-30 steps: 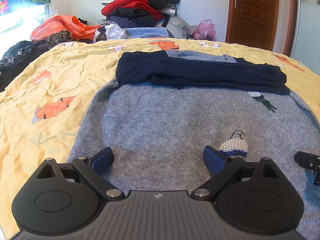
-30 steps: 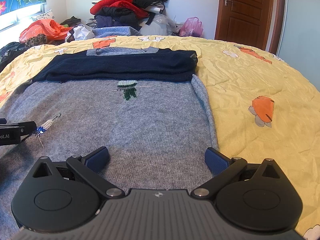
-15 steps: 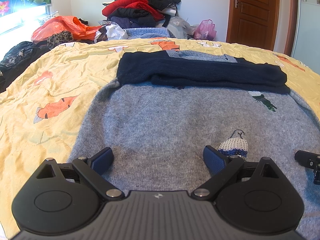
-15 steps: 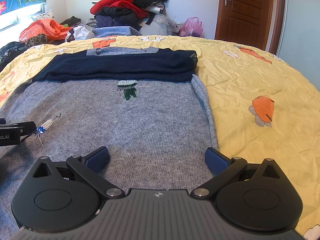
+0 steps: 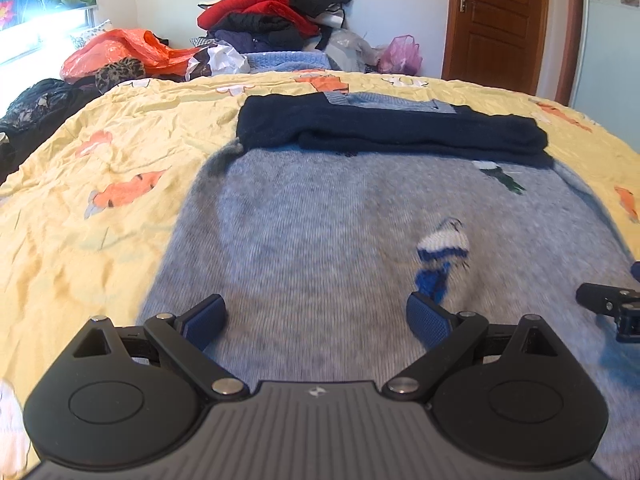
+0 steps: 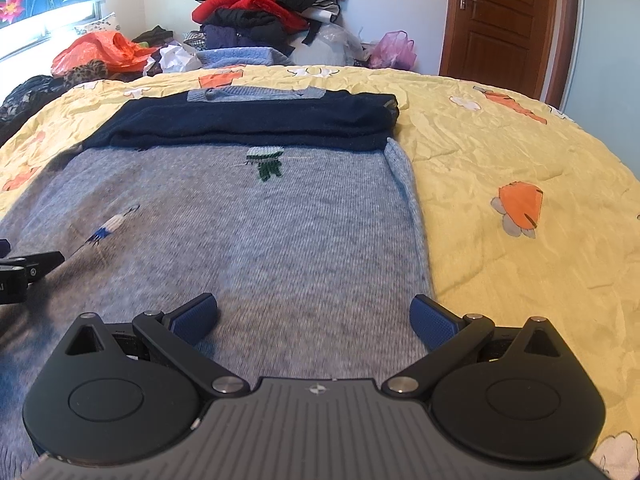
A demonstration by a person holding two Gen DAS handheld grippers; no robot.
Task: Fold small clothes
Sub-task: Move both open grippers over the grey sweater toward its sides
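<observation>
A grey knit sweater [image 5: 340, 232] lies flat on the yellow bedspread [image 5: 100, 160], with its navy sleeves [image 5: 392, 132] folded across the far end. It also shows in the right wrist view [image 6: 280, 220], sleeves [image 6: 248, 124] on top. My left gripper [image 5: 316, 316] is open and empty over the near left part of the sweater, beside a white and blue embroidered figure [image 5: 442, 248]. My right gripper [image 6: 314, 316] is open and empty over the near right part, close to the sweater's right edge. Each gripper's tip shows in the other's view.
A pile of red, black and dark clothes [image 5: 272, 12] stands behind the bed, with an orange plastic bag [image 5: 120, 46] at the left and a pink bag [image 5: 400, 54] by the wooden door [image 5: 496, 20]. Bare bedspread [image 6: 520, 160] lies right of the sweater.
Both grippers have moved back toward the sweater's near hem and a little lower; the cloth near them is blurred by the motion. Both stay open.
</observation>
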